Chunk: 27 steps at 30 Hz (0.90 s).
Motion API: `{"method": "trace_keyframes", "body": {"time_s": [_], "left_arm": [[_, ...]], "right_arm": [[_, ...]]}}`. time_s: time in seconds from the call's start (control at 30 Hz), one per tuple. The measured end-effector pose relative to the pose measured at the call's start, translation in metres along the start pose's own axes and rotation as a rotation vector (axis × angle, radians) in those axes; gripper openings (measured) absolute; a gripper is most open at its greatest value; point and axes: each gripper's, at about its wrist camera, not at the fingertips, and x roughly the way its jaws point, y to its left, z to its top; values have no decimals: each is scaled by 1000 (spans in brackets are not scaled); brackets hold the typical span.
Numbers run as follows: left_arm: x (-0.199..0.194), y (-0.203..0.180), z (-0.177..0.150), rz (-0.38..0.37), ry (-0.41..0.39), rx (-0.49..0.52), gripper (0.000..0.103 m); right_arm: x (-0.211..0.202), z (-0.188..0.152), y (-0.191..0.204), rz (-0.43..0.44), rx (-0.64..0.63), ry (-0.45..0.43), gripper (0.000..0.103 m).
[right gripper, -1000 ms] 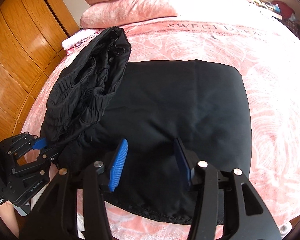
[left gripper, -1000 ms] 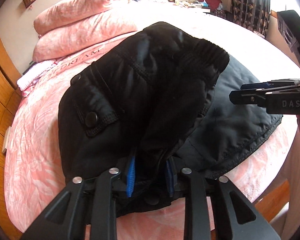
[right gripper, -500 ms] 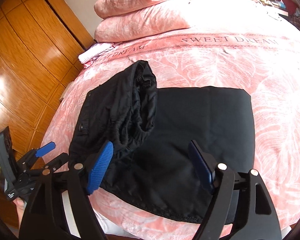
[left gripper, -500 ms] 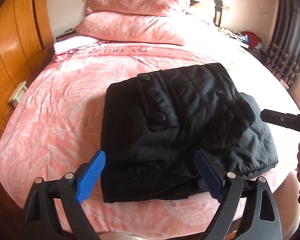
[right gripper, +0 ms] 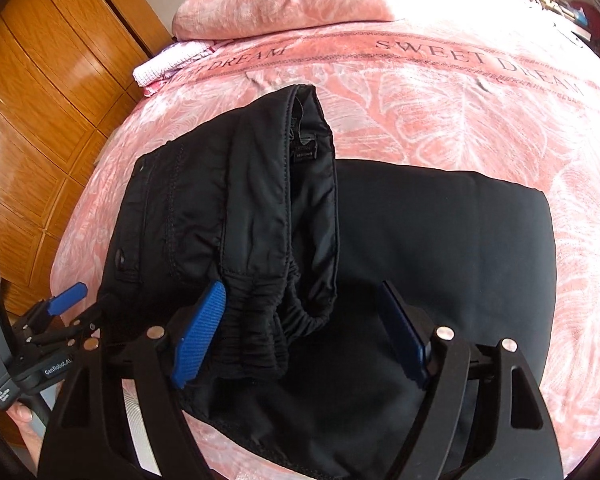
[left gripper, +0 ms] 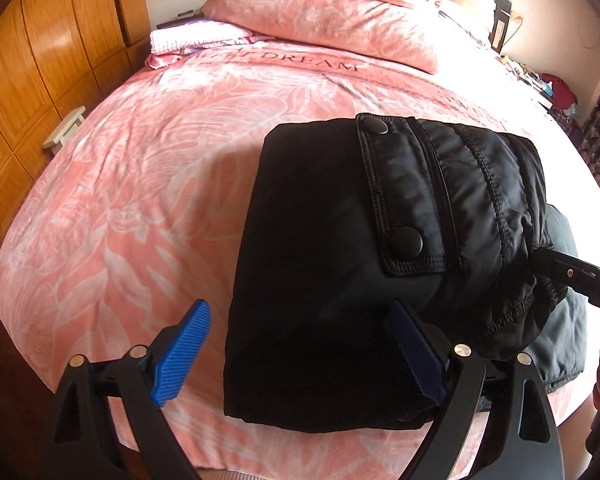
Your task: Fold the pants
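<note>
The black pants (left gripper: 340, 280) lie folded on the pink bed, waist part with a snap-button pocket flap (left gripper: 404, 200) laid over the flat lower layer (right gripper: 440, 260). The elastic waistband (right gripper: 268, 320) bunches near the front edge and gapes open. My left gripper (left gripper: 300, 352) is open and empty, its right pad over the fold's front edge. My right gripper (right gripper: 304, 332) is open, jaws either side of the waistband, holding nothing. The right gripper's tip also shows in the left wrist view (left gripper: 572, 276), and the left gripper shows in the right wrist view (right gripper: 60, 312).
A pink bedspread (left gripper: 140, 200) covers the bed, with pink pillows (left gripper: 320, 12) and a folded white cloth (left gripper: 192, 36) at the head. Wooden wardrobe doors (right gripper: 40, 100) stand along the left. A cluttered nightstand (left gripper: 548, 88) is at the far right.
My left gripper has let go of the pants' waist part, opened and drawn back; that part now lies folded over the lower layer. My right gripper has opened wider and moved over the waistband.
</note>
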Motion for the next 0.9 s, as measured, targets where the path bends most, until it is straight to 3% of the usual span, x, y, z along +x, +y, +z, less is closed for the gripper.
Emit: {"method": "trace_keyframes", "body": {"time_s": [0.3, 0.37, 0.53, 0.7, 0.9], "left_arm": [[9, -5, 8, 10, 17, 4, 90], [9, -2, 8, 8, 21, -11, 90], [6, 11, 7, 5, 24, -59, 89], [4, 18, 6, 13, 28, -87, 89], [-12, 13, 9, -2, -6, -92, 89]], "right_arm": [[13, 2, 7, 8, -52, 36, 73], [15, 2, 10, 42, -59, 45, 56], [10, 1, 19, 40, -86, 16, 34], [-11, 3, 25, 57, -93, -34, 21], [-67, 10, 37, 141, -146, -151, 18]]}}
